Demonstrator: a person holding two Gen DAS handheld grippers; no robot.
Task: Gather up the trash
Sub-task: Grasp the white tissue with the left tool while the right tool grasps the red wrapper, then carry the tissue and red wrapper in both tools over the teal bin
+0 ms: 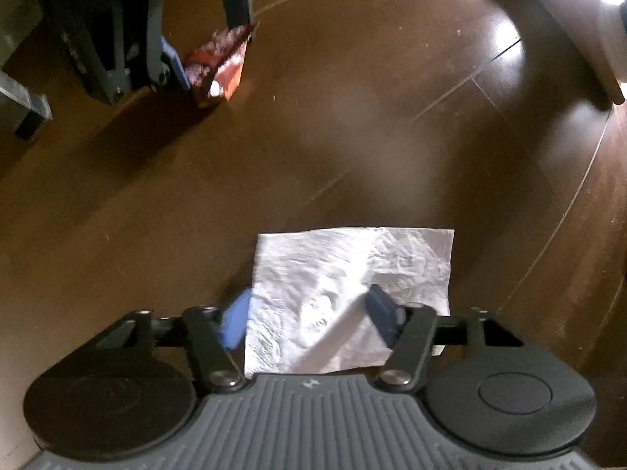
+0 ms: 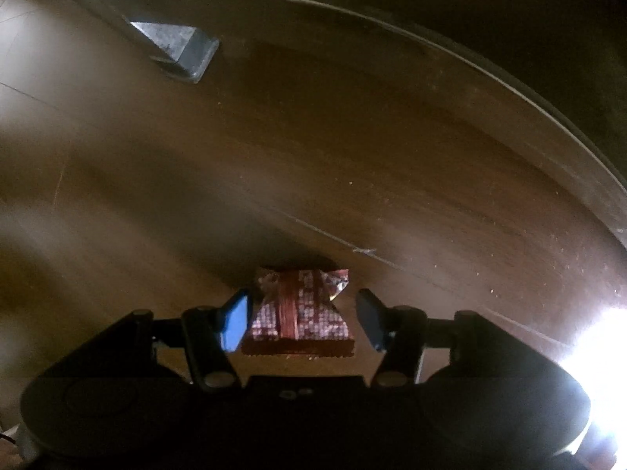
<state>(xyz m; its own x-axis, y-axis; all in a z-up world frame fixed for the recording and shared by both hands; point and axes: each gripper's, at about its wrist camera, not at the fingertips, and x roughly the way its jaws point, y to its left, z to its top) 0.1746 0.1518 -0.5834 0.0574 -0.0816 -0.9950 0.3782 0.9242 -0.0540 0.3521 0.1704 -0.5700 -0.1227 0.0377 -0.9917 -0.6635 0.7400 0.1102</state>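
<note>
A white paper napkin (image 1: pixel 345 274) lies flat on the dark wooden floor (image 1: pixel 352 137). My left gripper (image 1: pixel 309 315) is open with its blue fingers over the napkin's near part, one at the left edge, one on the sheet. A red patterned snack wrapper (image 2: pixel 301 309) lies on the floor between the open fingers of my right gripper (image 2: pixel 303 319). The wrapper (image 1: pixel 219 66) and the right gripper (image 1: pixel 211 43) around it also show at the upper left of the left wrist view.
A grey metal furniture leg (image 2: pixel 184 51) stands on the floor ahead of the right gripper, below a curved dark edge (image 2: pixel 431 39). A wooden furniture piece (image 1: pixel 568 27) stands at the upper right of the left wrist view. Bright glare (image 2: pixel 603 352) shows at right.
</note>
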